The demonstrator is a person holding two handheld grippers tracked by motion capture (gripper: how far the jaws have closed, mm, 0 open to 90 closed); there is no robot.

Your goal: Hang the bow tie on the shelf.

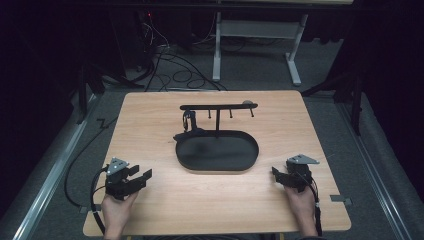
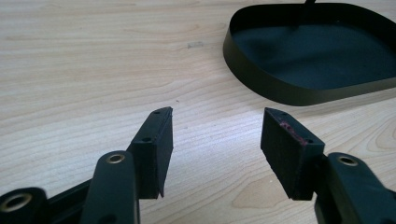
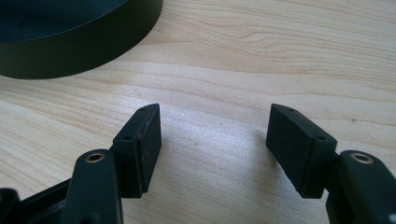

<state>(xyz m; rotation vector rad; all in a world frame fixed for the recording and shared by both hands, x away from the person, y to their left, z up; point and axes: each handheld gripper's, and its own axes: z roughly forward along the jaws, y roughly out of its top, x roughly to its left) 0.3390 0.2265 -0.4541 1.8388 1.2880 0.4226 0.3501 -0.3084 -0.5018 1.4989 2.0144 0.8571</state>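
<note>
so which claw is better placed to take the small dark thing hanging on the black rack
Left, probably. The small dark hanging item is at the left end of the black metal hook rack, nearer the open left claw than the open right claw.

Matt black metal tray [image 1: 218, 167] on a smooth, pale wood-grain table [image 1: 150, 115].

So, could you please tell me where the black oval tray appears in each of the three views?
High view: the black oval tray lies mid-table, in front of the hook rack.
Left gripper view: tray at upper right.
Right gripper view: tray wall at upper left.
Shared landmark: the wooden table.
</note>
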